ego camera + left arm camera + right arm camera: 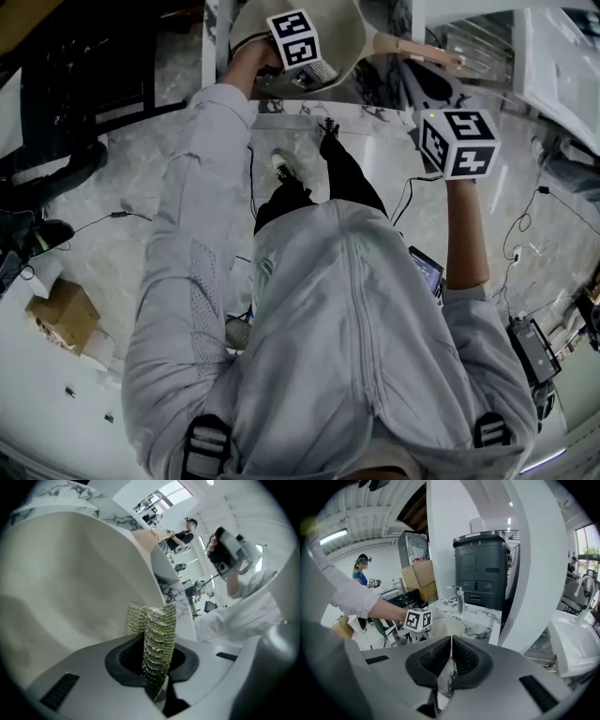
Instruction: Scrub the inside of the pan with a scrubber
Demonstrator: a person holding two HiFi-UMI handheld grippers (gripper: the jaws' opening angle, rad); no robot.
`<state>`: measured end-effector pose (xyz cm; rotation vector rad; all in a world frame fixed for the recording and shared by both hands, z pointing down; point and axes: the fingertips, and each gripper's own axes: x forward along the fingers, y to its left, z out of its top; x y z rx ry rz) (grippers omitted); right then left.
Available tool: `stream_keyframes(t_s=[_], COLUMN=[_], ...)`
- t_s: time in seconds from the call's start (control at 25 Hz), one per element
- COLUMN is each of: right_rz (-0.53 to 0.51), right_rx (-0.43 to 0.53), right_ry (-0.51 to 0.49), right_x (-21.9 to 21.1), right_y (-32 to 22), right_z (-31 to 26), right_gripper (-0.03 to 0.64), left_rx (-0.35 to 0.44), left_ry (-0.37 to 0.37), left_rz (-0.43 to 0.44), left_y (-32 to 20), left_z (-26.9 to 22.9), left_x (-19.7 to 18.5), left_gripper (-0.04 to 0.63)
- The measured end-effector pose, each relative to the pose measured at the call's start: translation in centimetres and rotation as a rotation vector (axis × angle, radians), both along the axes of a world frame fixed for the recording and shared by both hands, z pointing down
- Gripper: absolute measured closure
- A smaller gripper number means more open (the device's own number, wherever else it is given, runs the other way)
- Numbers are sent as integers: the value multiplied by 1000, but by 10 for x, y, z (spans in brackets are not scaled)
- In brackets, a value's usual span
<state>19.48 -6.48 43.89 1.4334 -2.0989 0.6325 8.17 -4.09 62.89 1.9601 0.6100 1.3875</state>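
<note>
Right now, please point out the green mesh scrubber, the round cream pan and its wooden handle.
Green mesh scrubber (159, 634), left gripper view, folded upper part.
Round cream pan (70, 573), left gripper view, inner wall.
Wooden handle (417, 48), head view, middle.

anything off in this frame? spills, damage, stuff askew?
Nothing spilled or damaged. One oddity: nothing steadies the pan. The left gripper clamps the scrubber inside it, while the right gripper is shut on nothing, clear of the wooden handle.
</note>
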Motion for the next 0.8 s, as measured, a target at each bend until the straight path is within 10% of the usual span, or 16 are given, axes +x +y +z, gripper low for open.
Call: stream_keyframes(t_s=[0.32, 0.8], right_rz=[41, 42], right_rx=[39, 137], right_ry=[15, 44], right_x=[1, -37], right_y=[31, 70], right_z=[-17, -67], right_gripper=[580, 580], left_rx=[-10, 361], left_ry=[22, 328], left_rz=[3, -237], left_y=[10, -8], left_z=[-34, -116], left_x=[-13, -17], left_gripper=[528, 528])
